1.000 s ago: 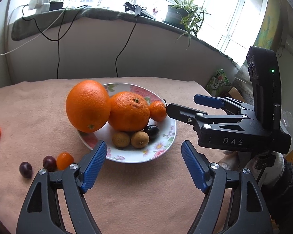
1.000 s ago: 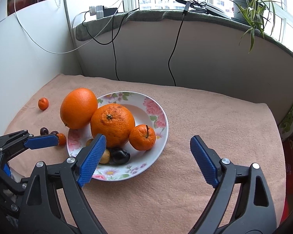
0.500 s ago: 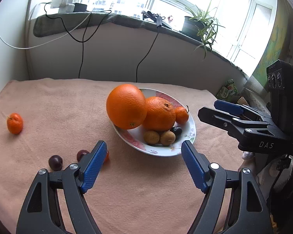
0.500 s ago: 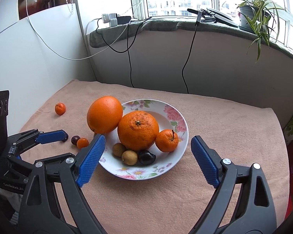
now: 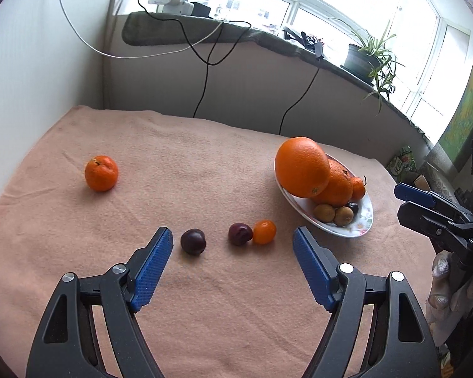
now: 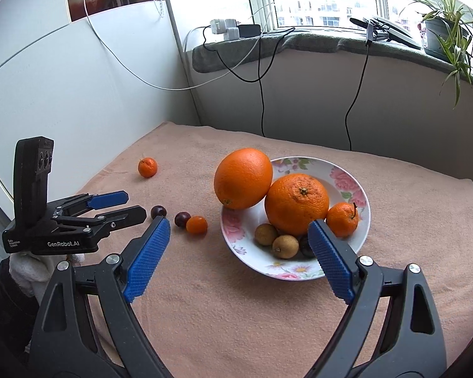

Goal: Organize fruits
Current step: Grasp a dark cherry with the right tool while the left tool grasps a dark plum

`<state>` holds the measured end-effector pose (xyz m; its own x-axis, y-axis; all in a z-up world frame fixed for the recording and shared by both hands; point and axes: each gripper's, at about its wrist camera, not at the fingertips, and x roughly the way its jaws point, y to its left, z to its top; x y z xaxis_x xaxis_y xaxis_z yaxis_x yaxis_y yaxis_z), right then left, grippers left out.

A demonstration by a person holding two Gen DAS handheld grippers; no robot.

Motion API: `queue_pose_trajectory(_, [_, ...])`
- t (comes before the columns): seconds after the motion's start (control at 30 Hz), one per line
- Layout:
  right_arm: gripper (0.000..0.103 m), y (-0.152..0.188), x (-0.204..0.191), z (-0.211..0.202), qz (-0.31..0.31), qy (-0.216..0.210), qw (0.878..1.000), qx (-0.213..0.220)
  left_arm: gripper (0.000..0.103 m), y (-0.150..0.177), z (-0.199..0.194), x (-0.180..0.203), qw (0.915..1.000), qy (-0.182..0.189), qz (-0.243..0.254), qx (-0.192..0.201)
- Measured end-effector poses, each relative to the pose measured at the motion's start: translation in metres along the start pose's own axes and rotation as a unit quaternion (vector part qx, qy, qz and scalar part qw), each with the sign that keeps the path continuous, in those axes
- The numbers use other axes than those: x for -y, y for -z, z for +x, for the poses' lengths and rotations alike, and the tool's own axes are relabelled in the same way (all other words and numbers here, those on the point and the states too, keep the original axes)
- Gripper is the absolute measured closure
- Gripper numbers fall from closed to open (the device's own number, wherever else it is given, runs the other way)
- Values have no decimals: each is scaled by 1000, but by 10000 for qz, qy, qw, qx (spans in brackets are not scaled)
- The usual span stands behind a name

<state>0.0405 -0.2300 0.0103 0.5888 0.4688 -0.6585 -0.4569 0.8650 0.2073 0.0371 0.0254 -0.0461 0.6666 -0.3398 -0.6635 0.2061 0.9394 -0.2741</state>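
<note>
A flowered plate (image 6: 359,195) (image 5: 364,220) holds two big oranges, the larger one (image 6: 243,178) leaning over the rim, plus a small mandarin (image 6: 342,219), two brown longans (image 6: 265,234) and a dark fruit. On the peach cloth lie two dark plums (image 5: 193,241) (image 5: 239,233), a kumquat (image 5: 264,231) and a mandarin (image 5: 101,173) farther left. My left gripper (image 5: 232,238) is open just short of the plums, nothing between its pads. My right gripper (image 6: 239,231) is open in front of the plate, empty.
The peach cloth (image 5: 205,315) covers the table up to a white wall on the left and a low wall behind. Black cables (image 6: 261,94) hang from the sill. A potted plant (image 6: 444,28) stands on the window ledge. A gloved hand (image 5: 444,286) holds the right gripper.
The left gripper swung left from the plate toward the loose plums and kumquat. The right gripper drew back and rose a little, so the plate sits farther from its pads.
</note>
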Motion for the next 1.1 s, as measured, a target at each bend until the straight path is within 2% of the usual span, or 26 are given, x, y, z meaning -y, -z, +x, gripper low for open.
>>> queue_pose_trajectory(0.3, [12, 9, -25, 23, -2, -537, 9982, -279, 26, 11, 1, -30, 9996, -111, -224, -106])
queue_pose_trajectory(0.43, [27, 13, -35, 39, -43, -614, 9969, -490, 27, 13, 4, -30, 9996, -62, -219, -159])
queue_pose_trajectory(0.5, [35, 15, -38, 46, -58, -600, 9965, -574, 33, 14, 6, -30, 9996, -37, -214, -202])
queue_pose_trajectory(0.6, [48, 15, -45, 56, -153, -578, 9960, -657, 36, 16, 10, -29, 9995, -16, -178, -266])
queue_pose_trajectory(0.87, [61, 5, -61, 81, -653, -540, 9923, -902, 51, 17, 18, -34, 9989, 66, -173, -425])
queue_pose_trajectory(1.1, [64, -4, -82, 106, -1546, -423, 9792, -1247, 58, 14, 26, -34, 9985, 78, -55, -546])
